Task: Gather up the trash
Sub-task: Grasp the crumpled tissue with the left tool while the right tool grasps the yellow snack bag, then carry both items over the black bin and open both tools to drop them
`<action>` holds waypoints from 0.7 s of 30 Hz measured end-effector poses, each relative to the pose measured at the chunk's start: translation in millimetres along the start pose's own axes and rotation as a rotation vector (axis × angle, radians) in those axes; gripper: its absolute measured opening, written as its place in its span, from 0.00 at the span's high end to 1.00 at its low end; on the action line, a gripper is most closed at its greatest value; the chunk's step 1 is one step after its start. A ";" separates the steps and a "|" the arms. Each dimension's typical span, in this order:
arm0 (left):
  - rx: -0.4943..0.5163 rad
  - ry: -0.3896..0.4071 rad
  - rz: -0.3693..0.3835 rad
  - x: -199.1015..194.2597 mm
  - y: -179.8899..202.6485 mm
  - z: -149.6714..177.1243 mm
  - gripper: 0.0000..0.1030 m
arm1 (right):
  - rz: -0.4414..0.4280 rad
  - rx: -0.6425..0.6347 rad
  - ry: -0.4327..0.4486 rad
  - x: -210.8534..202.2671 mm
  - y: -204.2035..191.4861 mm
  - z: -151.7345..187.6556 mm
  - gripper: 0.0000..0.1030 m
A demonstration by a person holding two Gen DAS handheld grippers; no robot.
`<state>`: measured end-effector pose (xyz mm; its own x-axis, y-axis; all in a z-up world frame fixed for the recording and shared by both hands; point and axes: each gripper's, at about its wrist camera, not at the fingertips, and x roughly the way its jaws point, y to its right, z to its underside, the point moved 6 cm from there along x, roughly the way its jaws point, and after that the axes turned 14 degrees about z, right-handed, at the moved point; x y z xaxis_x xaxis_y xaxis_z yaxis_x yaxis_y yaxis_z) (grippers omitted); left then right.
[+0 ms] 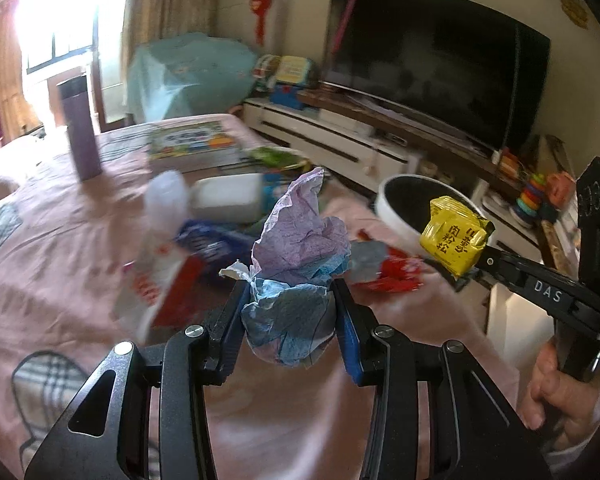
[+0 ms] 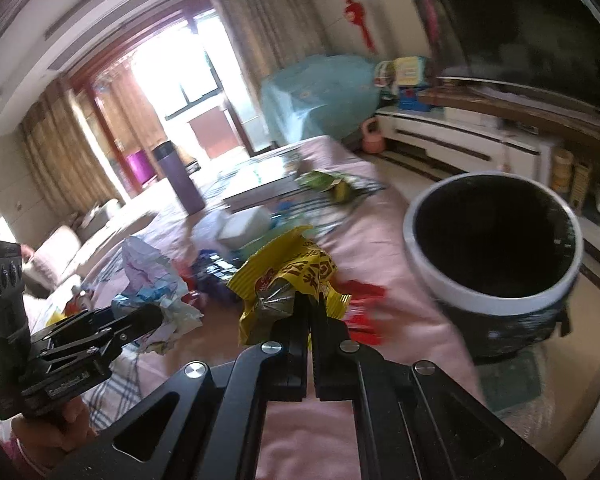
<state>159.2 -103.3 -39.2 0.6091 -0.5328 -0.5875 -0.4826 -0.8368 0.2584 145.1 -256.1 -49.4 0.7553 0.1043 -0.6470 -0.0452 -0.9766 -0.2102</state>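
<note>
— Over the pink tablecloth (image 1: 60, 240), what do we have at the far left?

— A purple flask (image 1: 82, 130) standing upright, with a picture book (image 1: 190, 146) lying flat a little to its right. Nearer to us lie a white tub (image 1: 228, 198) and some blue and red wrappers (image 1: 204, 248), blurred, so we can't read them.

— And in the middle?

— Our left gripper (image 1: 290, 300) is clamped on a crumpled tissue (image 1: 296, 256), purple at the top and blue lower down. Both blue pads press into the wad, which bulges above and below them, clear of the cloth.

— From the other camera?

— There we see the same left gripper (image 2: 162, 316) at the lower left, a hand (image 2: 50, 436) around its handle, and the tissue (image 2: 148, 276) sticking out of its tip.

— Further right?

— Our right gripper (image 2: 310, 304) has its fingers pinched together on a yellow snack wrapper (image 2: 284, 280); the foil crumples where they bite. In the left camera that wrapper (image 1: 454, 234) hangs from the right gripper (image 1: 476, 266) just in front of the bin's rim.

— The bin itself?

— A round bin (image 2: 496, 296) with a white rim and a dark inside, open at the top, beside the table's right edge. It probably stands on the floor, though its base is blurred. The wrapper is to its left, not over the opening. More red wrappers (image 2: 362, 308) lie on the cloth between them.

— Beyond that?

— A dark television (image 1: 436, 64) on a low white cabinet (image 1: 324, 136).
</note>
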 end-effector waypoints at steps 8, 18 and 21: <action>0.050 -0.035 0.078 34.9 43.1 -18.7 0.61 | 0.081 0.077 0.004 2.2 57.6 -9.2 0.99; 0.107 -0.088 0.168 95.7 97.1 -53.3 0.61 | 0.167 0.130 -0.003 13.5 121.5 -32.8 0.99; 0.100 -0.115 0.187 116.1 104.6 -60.5 0.61 | 0.182 0.130 -0.019 22.9 133.4 -37.1 0.99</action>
<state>217.5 -260.4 -34.0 0.4304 -0.6551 -0.6210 -0.6438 -0.7050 0.2975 180.6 -391.0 -65.1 0.7145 -0.0669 -0.6964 -0.2647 -0.9473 -0.1805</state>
